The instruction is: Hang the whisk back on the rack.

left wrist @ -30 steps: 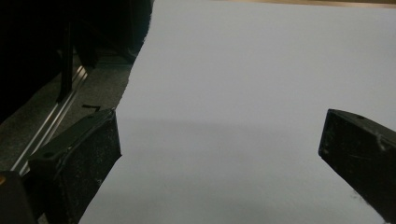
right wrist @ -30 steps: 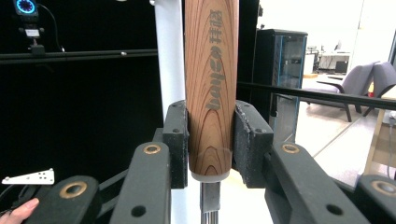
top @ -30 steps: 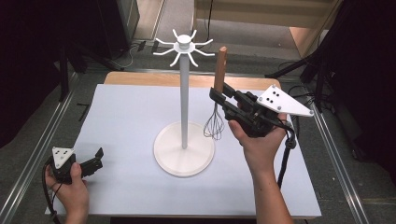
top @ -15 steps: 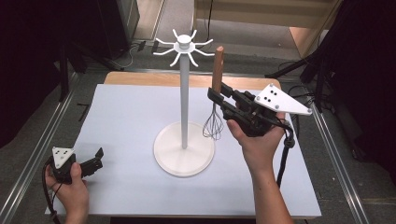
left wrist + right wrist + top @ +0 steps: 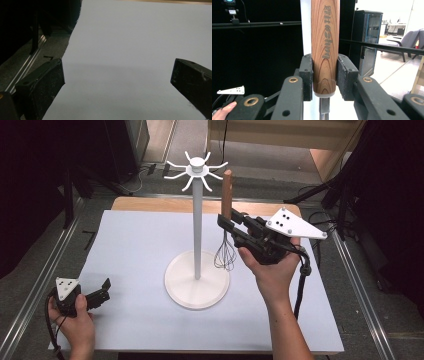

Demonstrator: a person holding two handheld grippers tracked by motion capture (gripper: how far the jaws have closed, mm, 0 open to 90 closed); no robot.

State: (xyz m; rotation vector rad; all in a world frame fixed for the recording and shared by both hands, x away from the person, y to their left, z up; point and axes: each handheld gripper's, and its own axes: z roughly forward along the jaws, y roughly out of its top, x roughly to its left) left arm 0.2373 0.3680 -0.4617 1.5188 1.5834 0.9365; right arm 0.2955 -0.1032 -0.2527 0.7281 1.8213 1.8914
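High view: the right gripper (image 5: 226,224) sits at about three o'clock of the white hook stand (image 5: 198,220), its jaws clamped on the whisk (image 5: 226,220) at the lower part of the wooden handle. The whisk hangs upright, long axis vertical and close to parallel with the stand's pole, wire head low, near the stand's round base without clearly touching it, and handle top reaching just under the ring of hooks at the pole's crown. The nearest hooks lie at roughly ten o'clock from the handle's tip, so the next move likely calls for a lift and a short carry toward the pole. The right hand is by far the nearer one; the left gripper (image 5: 102,291) rests well apart at the table's seven o'clock corner, jaws apart and holding nothing. The pale table cover (image 5: 135,245) lies flat and bare around the stand, with metal rails and dark floor on either side.

Left gripper view: two black jaws stand wide apart over the plain table cover (image 5: 130,45), with a floor rail off at nine o'clock.

Right gripper view: both pads press the wood-grained handle (image 5: 325,45) from either side, the white pole (image 5: 305,25) directly behind it at twelve o'clock, and a dark room with an office chair beyond.
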